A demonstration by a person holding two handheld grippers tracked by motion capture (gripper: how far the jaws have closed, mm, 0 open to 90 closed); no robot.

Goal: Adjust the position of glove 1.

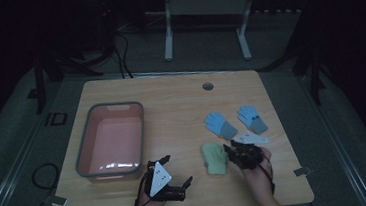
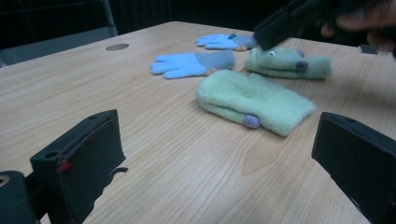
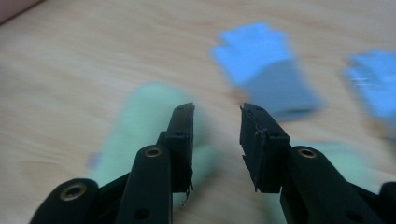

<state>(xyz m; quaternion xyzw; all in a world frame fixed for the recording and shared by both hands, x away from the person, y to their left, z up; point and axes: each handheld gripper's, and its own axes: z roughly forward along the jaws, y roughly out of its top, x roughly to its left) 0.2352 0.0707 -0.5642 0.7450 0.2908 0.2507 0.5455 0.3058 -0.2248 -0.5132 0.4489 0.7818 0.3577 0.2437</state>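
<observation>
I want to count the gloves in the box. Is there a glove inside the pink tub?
No, the pink tub holds nothing in the high view; the green mitten and the blue gloves lie on the table.

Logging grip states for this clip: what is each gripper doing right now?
Left gripper: open, nothing between its jaws.
Right gripper: open, jaws parted and holding nothing, above the fuzzy green knit mitten.

The high view is dim, its surroundings nearly black, with a faint glare on the pink bin (image 1: 111, 139). The left gripper view is brighter and sharp. The right gripper view is motion-blurred: gloves smear across the counter (image 3: 70, 70), soft-edged.
</observation>
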